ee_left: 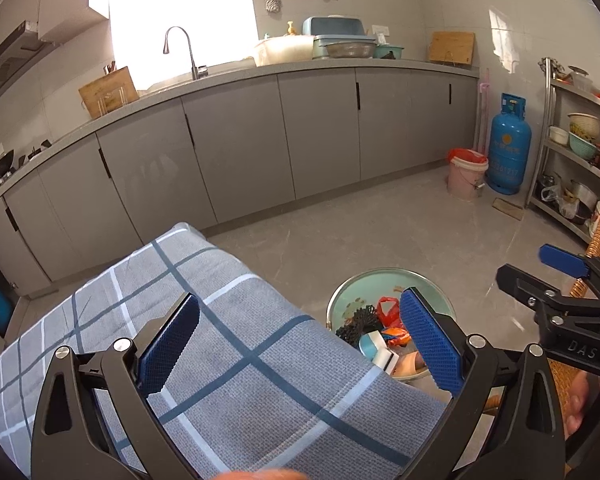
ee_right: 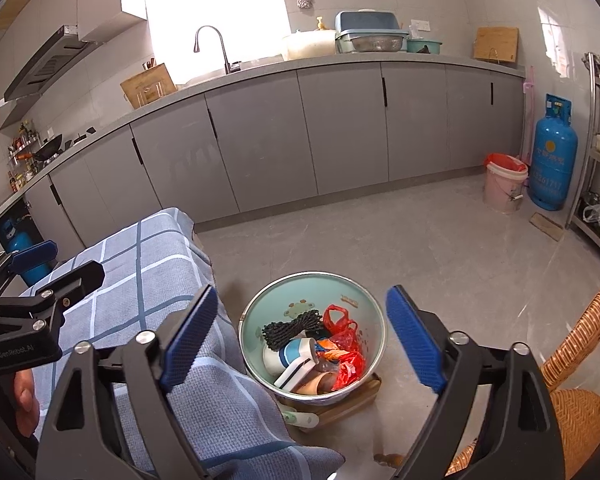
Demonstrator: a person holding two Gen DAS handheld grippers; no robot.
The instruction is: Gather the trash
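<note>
Hovering above a table draped in a blue-grey checked cloth [ee_left: 236, 344], the left gripper [ee_left: 300, 340] has its blue-padded jaws spread wide with nothing between them. The right gripper [ee_right: 300, 336] is likewise wide apart and empty, held over a round basin [ee_right: 256, 312] that stands on the floor just beside the table. The trash lies inside this basin: a red plastic bag [ee_right: 346, 344], a black mesh bundle [ee_right: 290, 326], a white-and-teal container [ee_right: 290, 354] and a tan item whose kind cannot be made out. From the left wrist view the cloth's edge and the right-hand finger [ee_left: 430, 340] hide much of the basin [ee_left: 340, 300], so only part of the bag [ee_left: 388, 311] and mesh [ee_left: 358, 322] show. Something wooden [ee_right: 356, 402] sits under the basin, mostly covered by it. A wicker chair [ee_right: 580, 340] is cut off at the right edge. Against the far wall stand a pink bucket [ee_right: 504, 184] lined in red and a blue gas cylinder [ee_right: 552, 160].
</note>
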